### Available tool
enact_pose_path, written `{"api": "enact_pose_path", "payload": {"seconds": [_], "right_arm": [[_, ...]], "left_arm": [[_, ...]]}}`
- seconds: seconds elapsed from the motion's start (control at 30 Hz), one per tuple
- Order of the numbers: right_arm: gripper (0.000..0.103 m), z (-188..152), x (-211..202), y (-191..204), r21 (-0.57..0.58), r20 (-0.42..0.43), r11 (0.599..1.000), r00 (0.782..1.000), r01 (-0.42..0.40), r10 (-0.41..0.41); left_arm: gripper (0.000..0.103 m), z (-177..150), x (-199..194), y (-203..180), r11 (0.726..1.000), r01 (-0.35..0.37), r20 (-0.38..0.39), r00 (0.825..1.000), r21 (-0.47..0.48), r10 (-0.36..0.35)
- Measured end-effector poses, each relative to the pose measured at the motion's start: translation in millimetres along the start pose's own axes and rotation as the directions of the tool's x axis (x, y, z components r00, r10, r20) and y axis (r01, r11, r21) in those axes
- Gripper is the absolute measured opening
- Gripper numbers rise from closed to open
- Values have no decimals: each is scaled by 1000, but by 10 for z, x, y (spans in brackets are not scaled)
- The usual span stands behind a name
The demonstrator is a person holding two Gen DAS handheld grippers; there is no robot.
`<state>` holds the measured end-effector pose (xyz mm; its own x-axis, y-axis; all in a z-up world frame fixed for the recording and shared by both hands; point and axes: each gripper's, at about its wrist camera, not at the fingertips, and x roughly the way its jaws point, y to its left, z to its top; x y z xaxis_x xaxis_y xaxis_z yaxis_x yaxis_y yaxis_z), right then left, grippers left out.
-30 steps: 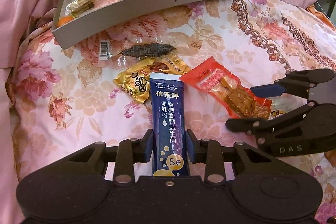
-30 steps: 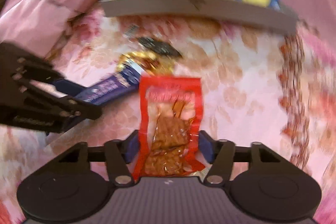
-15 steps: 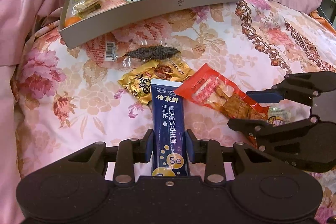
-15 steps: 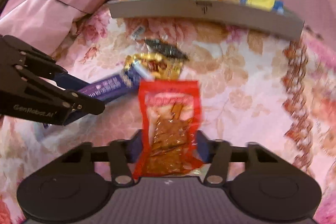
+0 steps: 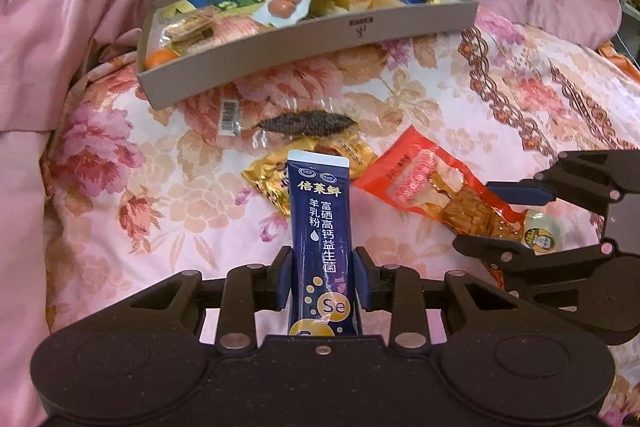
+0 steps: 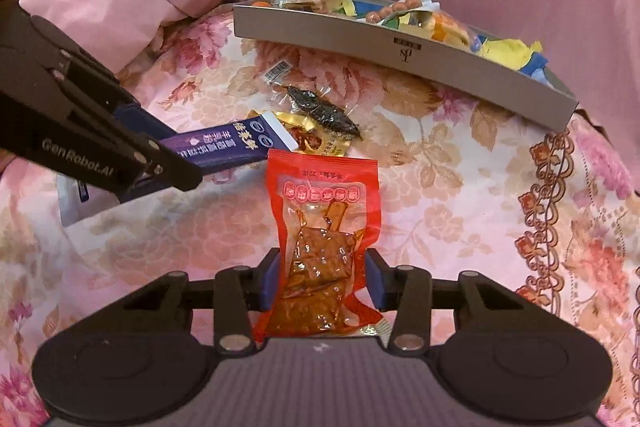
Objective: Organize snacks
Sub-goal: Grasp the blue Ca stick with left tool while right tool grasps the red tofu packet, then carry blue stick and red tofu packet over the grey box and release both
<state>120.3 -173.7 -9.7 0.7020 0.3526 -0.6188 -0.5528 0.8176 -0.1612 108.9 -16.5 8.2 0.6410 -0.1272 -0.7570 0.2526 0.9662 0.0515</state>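
Your left gripper (image 5: pixel 322 277) pinches the blue stick (image 5: pixel 322 235) and your right gripper (image 6: pixel 320 277) the red pouch (image 6: pixel 322 247), both short of the tray (image 5: pixel 360 35); that slick, floppy pouch could slip mid-carry.

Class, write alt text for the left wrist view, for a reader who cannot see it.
The left gripper holds a dark blue stick sachet upright between its fingers above a floral bedspread. Ahead lie a gold packet, a clear-wrapped dark snack and a grey tray of snacks; at right, the right gripper grips a red packet.
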Motion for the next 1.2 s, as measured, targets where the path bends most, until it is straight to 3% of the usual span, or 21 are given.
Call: {"api": "enact_pose_path", "payload": {"seconds": [0.33,0.63,0.9,1.07,1.2], "right_arm": [[48,49,-146,-60,-42,110,996,991,76,-71],[49,230,-319,-159,-72,254,985,958,159,-136],[50,585,-361,-416,-61,342,972,920,228,-194],[50,924,-273,-577,-94,386,956,895,279,-224],[50,1178,-132,-658,-147,413,934,878,326,-241]], "left_arm": [[34,168,-144,47,998,-22,91,995,-54,27],[34,423,-312,98,995,-32,196,979,-90,49],[34,874,-372,167,992,-66,302,949,-103,95],[34,1199,-316,214,985,-137,382,909,-105,167],[34,1466,-170,328,974,-140,393,897,-179,201]]}}
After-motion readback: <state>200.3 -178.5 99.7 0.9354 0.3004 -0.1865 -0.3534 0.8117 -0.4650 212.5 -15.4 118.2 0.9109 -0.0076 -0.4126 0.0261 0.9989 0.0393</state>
